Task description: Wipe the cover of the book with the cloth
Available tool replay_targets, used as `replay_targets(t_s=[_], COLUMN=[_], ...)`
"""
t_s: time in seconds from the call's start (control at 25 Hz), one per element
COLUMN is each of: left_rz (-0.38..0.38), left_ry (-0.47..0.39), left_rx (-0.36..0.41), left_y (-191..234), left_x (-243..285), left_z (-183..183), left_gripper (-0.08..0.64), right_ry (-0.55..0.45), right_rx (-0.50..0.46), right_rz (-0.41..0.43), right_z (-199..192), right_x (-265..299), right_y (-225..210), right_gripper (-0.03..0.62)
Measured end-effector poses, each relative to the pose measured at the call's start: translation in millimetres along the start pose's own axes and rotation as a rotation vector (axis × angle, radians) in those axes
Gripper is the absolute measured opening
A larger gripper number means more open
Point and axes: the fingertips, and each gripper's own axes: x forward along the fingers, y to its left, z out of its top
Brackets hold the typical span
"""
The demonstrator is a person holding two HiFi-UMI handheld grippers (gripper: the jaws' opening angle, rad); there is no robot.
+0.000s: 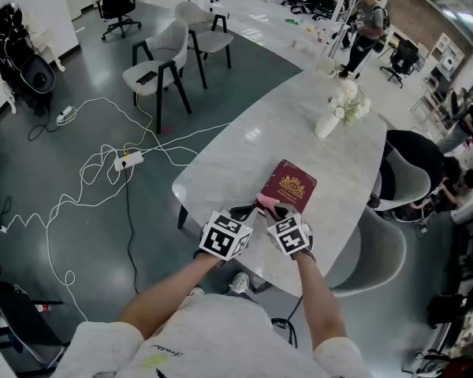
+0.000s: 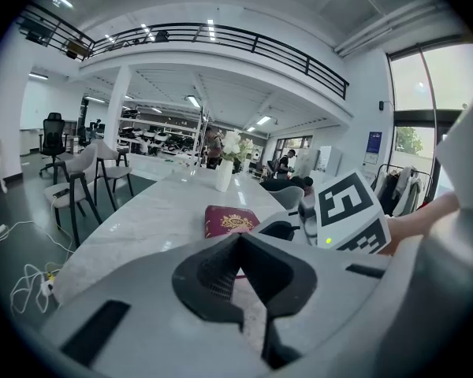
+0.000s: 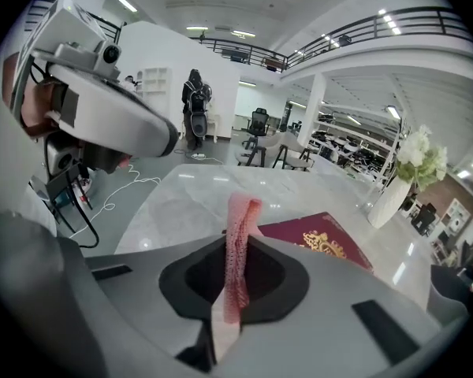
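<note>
A white bench [image 1: 244, 148] has a red book [image 1: 290, 186] on it. The book lies flat near the bench's close edge, just past both claws at 12 o'clock. A white vase [image 1: 328, 123] with white flowers [image 1: 347, 101] stands at 1 o'clock from the book, well apart from it. Nothing sits between the claws and the book.

Off the bench, two chairs [image 1: 159, 61] stand on the floor at 10 o'clock. White cables [image 1: 102, 172] snake over the floor at 9 o'clock. A grey chair [image 1: 378, 254] is tucked in by the bench at 4 o'clock. A person [image 1: 366, 30] stands far off at 1 o'clock.

The right claw [image 3: 236, 250] is clenched on a pink cloth [image 3: 243, 215]. The cloth sticks up out of the claw in a thin strip. The left claw [image 2: 236, 241] is clenched too. I can't make out anything in it. It hangs over the bench, beside the right claw at 9 o'clock.

In the head view, the two claws cover the book's close edge. In the right gripper view, the claw cuts off the book's near corner. The inside of the left claw is dark and hard to see.

The book is dark red with a gold mark in the middle of its cover. The mark is too small to read. The cover is shut and looks smooth.
</note>
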Motion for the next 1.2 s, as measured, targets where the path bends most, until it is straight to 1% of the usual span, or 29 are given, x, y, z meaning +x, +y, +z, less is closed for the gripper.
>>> replay_targets(t_s=[0.24,0.52,0.92,1.2], left_rz=[0.006,0.016,0.050,0.080], left_ry=[-0.011,-0.021,-0.019,-0.017], left_rx=[-0.005,-0.004,-0.024,-0.050], left_y=[-1,-3,4,11], left_x=[7,18,36,47], left_z=[8,16,19,18], left_gripper=[0.006,0.006,0.006,0.006], right_ry=[-0.038,-0.057,-0.066,-0.074], right_rx=[-0.066,-0.134,-0.218,-0.249], right_rz=[-0.036,-0.052,-0.027,-0.002], right_z=[25,44,63,70], right_x=[-22,-33,-24,-9], right_y=[-33,-66,-96,-111], right_gripper=[0.017,0.017,0.017,0.017])
